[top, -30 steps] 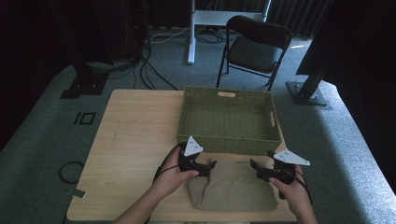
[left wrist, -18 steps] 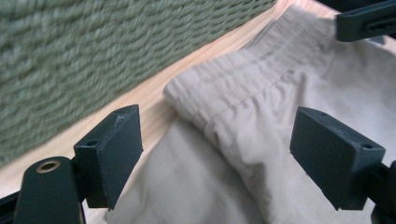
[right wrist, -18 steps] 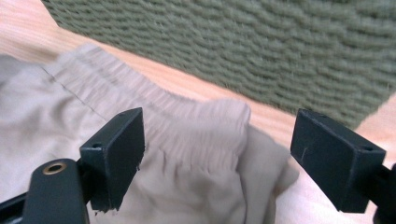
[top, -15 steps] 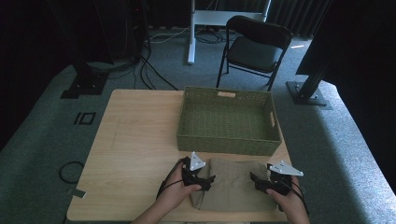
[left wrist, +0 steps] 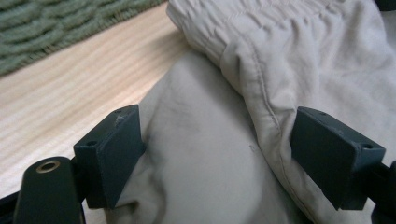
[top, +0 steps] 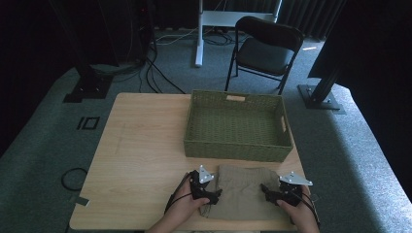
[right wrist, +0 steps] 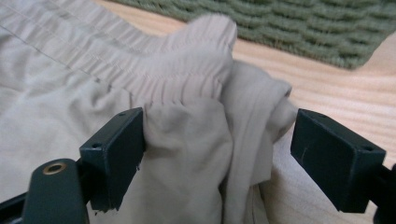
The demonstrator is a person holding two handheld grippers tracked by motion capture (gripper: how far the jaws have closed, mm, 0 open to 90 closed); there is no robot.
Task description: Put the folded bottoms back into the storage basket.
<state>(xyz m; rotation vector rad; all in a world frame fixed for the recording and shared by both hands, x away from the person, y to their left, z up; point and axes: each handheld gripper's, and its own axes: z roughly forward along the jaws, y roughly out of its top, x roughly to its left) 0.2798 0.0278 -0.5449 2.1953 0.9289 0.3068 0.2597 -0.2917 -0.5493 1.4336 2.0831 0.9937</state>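
Now that both hands have dropped lower toward me, I see left gripper [top: 213, 195] and right gripper [top: 266, 191] gaping wide astride the folded beige cloth [top: 242, 189], bunched fabric between unclamped jaws, grasp next.

1. One wooden table [top: 141, 160] is seen.
2. One green woven basket [top: 238, 150] is counted, at 12 o'clock from the garment.
3. One beige garment [top: 243, 194] is counted.
4. Two grippers are counted: the left gripper [top: 215, 196] and the right gripper [top: 266, 190].
5. One folding chair [top: 265, 48] is seen beyond the table.
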